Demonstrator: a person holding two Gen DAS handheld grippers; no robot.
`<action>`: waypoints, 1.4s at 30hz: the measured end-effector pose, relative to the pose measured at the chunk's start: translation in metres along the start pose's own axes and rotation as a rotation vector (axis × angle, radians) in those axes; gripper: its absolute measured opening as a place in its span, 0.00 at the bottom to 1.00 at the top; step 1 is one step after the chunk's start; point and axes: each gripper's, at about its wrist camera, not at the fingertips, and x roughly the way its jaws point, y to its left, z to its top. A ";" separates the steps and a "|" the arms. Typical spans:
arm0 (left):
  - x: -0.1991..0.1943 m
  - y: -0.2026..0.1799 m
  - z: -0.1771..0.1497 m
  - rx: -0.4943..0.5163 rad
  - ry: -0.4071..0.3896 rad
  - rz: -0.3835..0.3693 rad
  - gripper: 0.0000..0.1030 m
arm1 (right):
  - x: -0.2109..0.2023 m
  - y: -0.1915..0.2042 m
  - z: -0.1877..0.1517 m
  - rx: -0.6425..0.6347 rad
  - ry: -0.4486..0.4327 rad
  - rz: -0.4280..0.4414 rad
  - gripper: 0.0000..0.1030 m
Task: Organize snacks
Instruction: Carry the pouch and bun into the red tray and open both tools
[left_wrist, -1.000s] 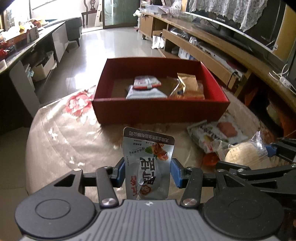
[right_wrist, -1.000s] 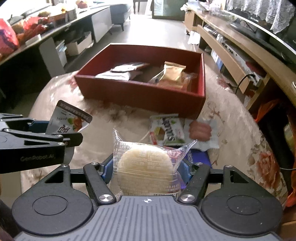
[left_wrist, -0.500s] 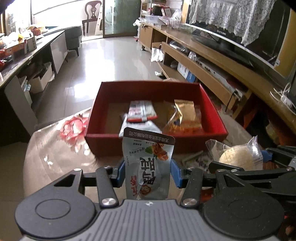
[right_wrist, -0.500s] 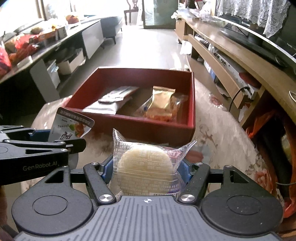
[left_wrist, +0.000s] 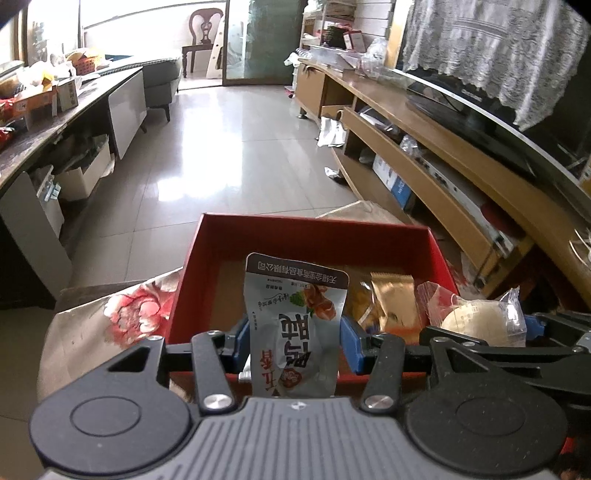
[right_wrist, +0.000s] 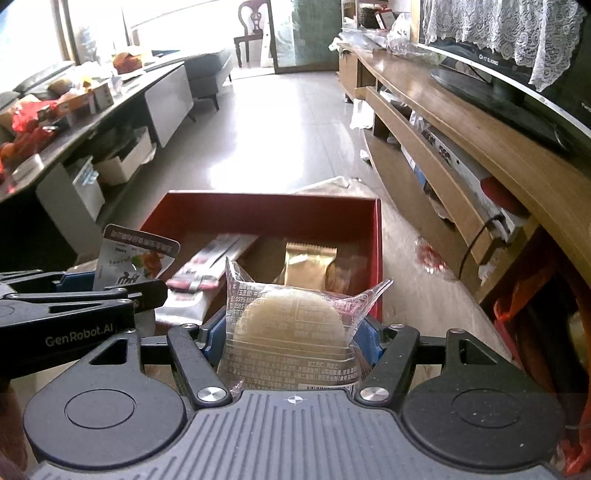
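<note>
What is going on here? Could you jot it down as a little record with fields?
Setting: living room, flowered tablecloth
Left gripper: shut on a grey snack pouch
Right gripper: shut on a clear-wrapped round cake
Container: red box, open top
Already in box: gold packet, red-and-white packet
Position: both snacks held at the box's near side, not yet dropped

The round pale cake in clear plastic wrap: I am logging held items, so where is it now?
The round pale cake in clear plastic wrap is clamped in the right gripper, over the near edge of the red cardboard box, right of the left gripper.
</note>
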 end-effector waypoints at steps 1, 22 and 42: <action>0.005 0.000 0.003 -0.002 0.001 0.005 0.50 | 0.004 -0.001 0.003 0.002 0.001 -0.001 0.72; 0.064 -0.001 0.020 -0.025 0.045 0.071 0.49 | 0.061 -0.011 0.027 0.023 0.058 -0.016 0.72; 0.072 0.008 0.021 -0.068 0.065 0.114 0.57 | 0.080 -0.008 0.025 0.003 0.075 -0.027 0.78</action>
